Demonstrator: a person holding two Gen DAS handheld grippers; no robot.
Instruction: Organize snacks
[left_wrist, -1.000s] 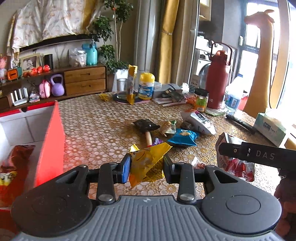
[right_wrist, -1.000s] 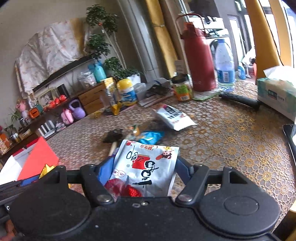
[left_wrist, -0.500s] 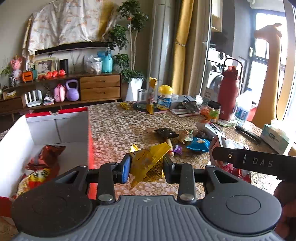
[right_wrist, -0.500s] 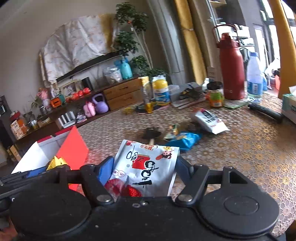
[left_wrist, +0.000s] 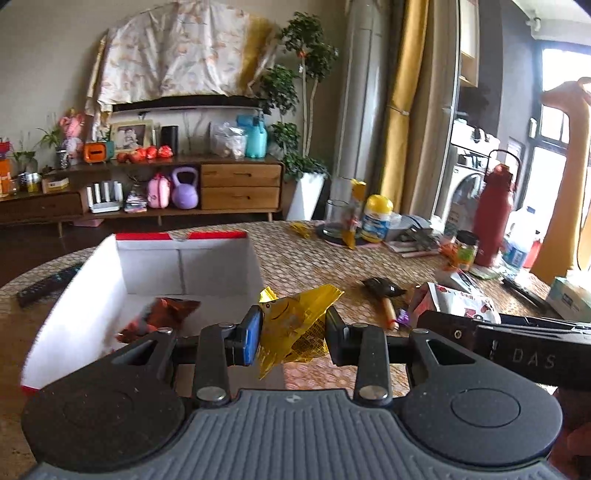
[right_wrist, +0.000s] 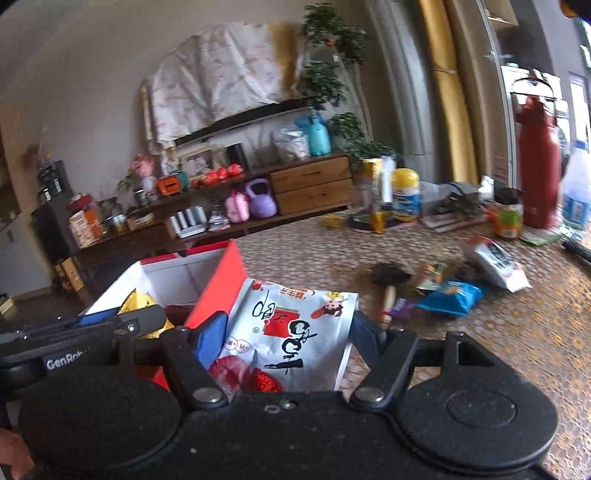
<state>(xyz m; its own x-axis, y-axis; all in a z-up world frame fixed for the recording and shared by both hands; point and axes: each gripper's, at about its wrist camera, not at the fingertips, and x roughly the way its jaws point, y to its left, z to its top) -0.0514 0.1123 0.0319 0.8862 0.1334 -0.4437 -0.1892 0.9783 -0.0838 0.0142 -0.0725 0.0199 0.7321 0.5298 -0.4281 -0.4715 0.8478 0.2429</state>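
- Living room: wooden sideboard (left_wrist: 240, 186) along the back wall with a purple kettlebell (left_wrist: 184, 188) beneath its shelf; a potted tree (left_wrist: 303, 110) and yellow curtains (left_wrist: 402, 110) to the right.
- The surface (left_wrist: 314, 254) carries a gold honeycomb-pattern cloth. At its far side: tall red flask (left_wrist: 493, 218), yellow-lidded tub (left_wrist: 376, 218), clear glass (left_wrist: 336, 221).
- Red box (left_wrist: 184, 266) with white interior sits on the surface at left; dark red snack packets (left_wrist: 162, 314) lie inside.
- Left tool (left_wrist: 293, 334): fingers pressed onto a yellow snack packet (left_wrist: 295, 325), pinching it. The packet is held in the air in front of the box's near right corner, just beside the open top. A smiley line drawing is printed on it; no text legible.
- Right tool (right_wrist: 284, 336): fingers closed on a white snack bag (right_wrist: 291, 332), held just right of the box's red wall (right_wrist: 218, 284). Bag bears a red square with large black Chinese characters, a cartoon figure and strawberry pictures.
- Readable lettering: "DAS" on the right tool's body in the left wrist view; "GenRob…", cut off, on the left tool's body in the right wrist view.
- Loose on the surface beyond the tools: blue snack packet (right_wrist: 452, 297), white packet with black print (right_wrist: 496, 262), small wooden-handled mallet (right_wrist: 389, 284), small purple wrapper (right_wrist: 400, 306).
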